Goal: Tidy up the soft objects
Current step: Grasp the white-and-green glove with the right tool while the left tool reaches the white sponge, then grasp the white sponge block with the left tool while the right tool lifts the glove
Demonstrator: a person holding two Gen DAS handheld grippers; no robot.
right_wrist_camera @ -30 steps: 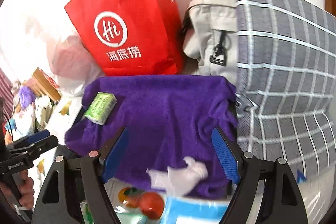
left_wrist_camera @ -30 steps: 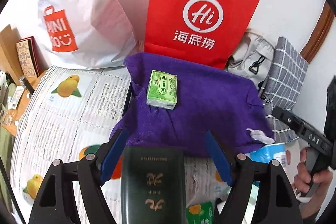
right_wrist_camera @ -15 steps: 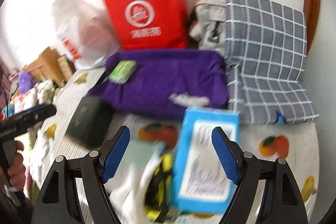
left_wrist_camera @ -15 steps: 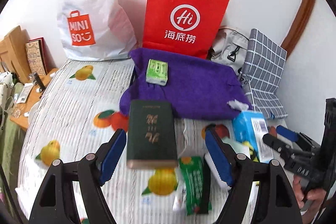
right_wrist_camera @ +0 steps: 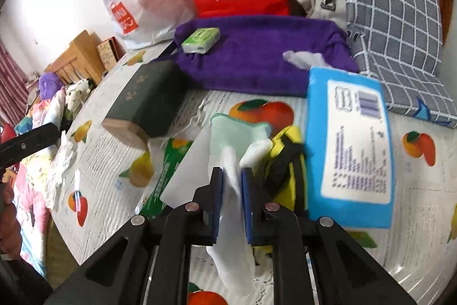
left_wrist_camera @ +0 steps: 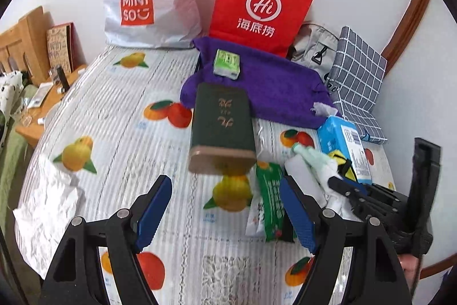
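Your right tool [right_wrist_camera: 232, 185] clamped on white cloth [right_wrist_camera: 232, 207], pinched mid-fold so it lifts clear of pile; green-edged cloth [right_wrist_camera: 238, 130] just ahead. Your left tool [left_wrist_camera: 225, 207] apart, empty, hovering over table [left_wrist_camera: 120, 110], dark tin [left_wrist_camera: 222, 127] ahead

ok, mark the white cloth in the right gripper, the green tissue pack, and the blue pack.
white cloth [right_wrist_camera: 231, 176], right wrist view, strip between fingers
green tissue pack [left_wrist_camera: 226, 61], left wrist view, top face
blue pack [right_wrist_camera: 354, 145], right wrist view, label
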